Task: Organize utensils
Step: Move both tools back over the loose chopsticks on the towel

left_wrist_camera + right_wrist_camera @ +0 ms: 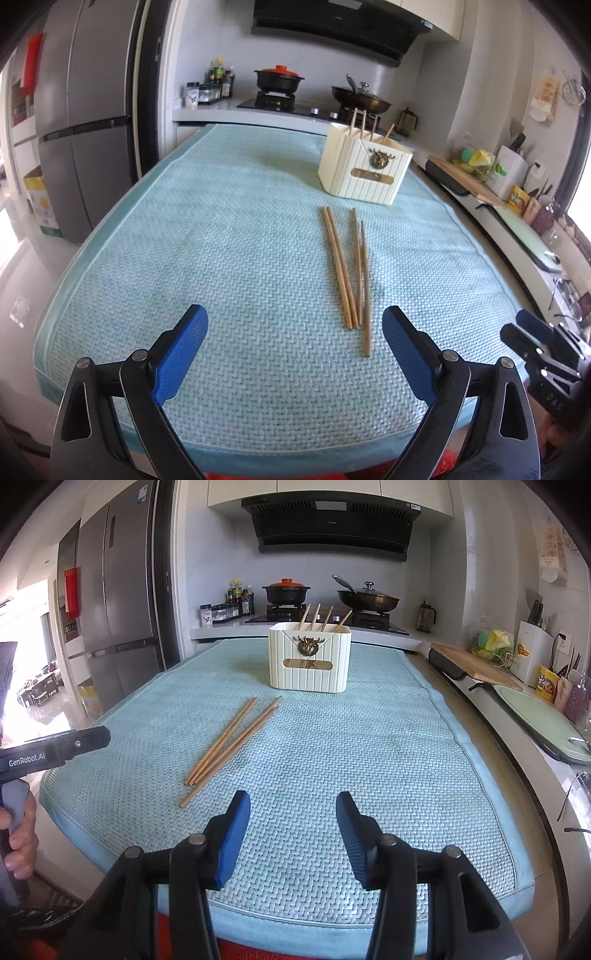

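Observation:
Several wooden chopsticks (pixel 349 267) lie loose on the light blue mat (pixel 221 240); they also show in the right wrist view (pixel 229 742). A cream utensil holder (pixel 364 162) stands upright behind them with several chopsticks sticking out; it also shows in the right wrist view (pixel 309 661). My left gripper (pixel 295 325) is open and empty, low over the mat's near edge, just short of the chopsticks. My right gripper (pixel 293 808) is open and empty, to the right of the chopsticks; it also shows at the left wrist view's right edge (pixel 517 328).
The mat (pixel 369 746) covers a table. Behind it is a stove with a black pot (pixel 286 590) and a lidded wok (pixel 367 598). A fridge (pixel 85 122) stands at left. A cluttered counter with a cutting board (pixel 476 664) runs along the right.

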A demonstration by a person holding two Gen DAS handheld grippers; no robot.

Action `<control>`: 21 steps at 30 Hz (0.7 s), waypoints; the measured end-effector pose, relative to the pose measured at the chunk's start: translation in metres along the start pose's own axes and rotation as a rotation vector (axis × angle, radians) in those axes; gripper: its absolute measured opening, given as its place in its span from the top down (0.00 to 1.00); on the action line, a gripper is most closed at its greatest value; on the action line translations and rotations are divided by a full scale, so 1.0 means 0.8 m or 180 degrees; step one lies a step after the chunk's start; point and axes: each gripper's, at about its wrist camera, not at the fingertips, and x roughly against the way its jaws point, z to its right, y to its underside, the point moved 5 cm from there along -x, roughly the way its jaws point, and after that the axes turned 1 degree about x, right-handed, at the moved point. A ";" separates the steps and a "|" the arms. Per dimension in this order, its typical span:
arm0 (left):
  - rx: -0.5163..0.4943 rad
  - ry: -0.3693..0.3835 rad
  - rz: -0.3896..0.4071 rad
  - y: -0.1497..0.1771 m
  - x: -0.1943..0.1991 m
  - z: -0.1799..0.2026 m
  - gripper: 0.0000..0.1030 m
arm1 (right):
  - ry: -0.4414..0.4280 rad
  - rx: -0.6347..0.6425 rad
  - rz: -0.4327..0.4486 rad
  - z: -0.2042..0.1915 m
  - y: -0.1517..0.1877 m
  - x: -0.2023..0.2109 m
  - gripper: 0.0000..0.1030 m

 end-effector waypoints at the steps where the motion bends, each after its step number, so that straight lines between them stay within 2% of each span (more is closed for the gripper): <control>1: -0.0027 -0.0016 0.0008 0.000 -0.002 0.003 0.07 | -0.0005 -0.0010 -0.0040 -0.001 0.002 -0.004 0.52; 4: -0.0064 -0.0098 0.0030 0.003 -0.010 0.003 0.07 | -0.0038 -0.0026 -0.0175 -0.004 0.005 -0.022 0.52; 10: -0.0039 -0.0127 -0.0105 0.008 -0.036 -0.004 0.07 | -0.0208 -0.0100 -0.0351 -0.010 0.005 -0.055 0.52; 17: -0.0013 -0.0243 -0.0178 -0.005 -0.064 -0.020 0.07 | -0.0373 -0.0336 -0.0450 -0.008 -0.032 -0.111 0.53; 20: 0.0069 -0.0291 -0.0185 -0.004 -0.066 -0.034 0.07 | -0.0544 -0.0366 -0.0587 -0.026 -0.046 -0.143 0.58; 21: 0.0092 -0.0296 -0.0189 -0.003 -0.066 -0.039 0.07 | -0.0563 -0.0353 -0.0615 -0.032 -0.050 -0.155 0.64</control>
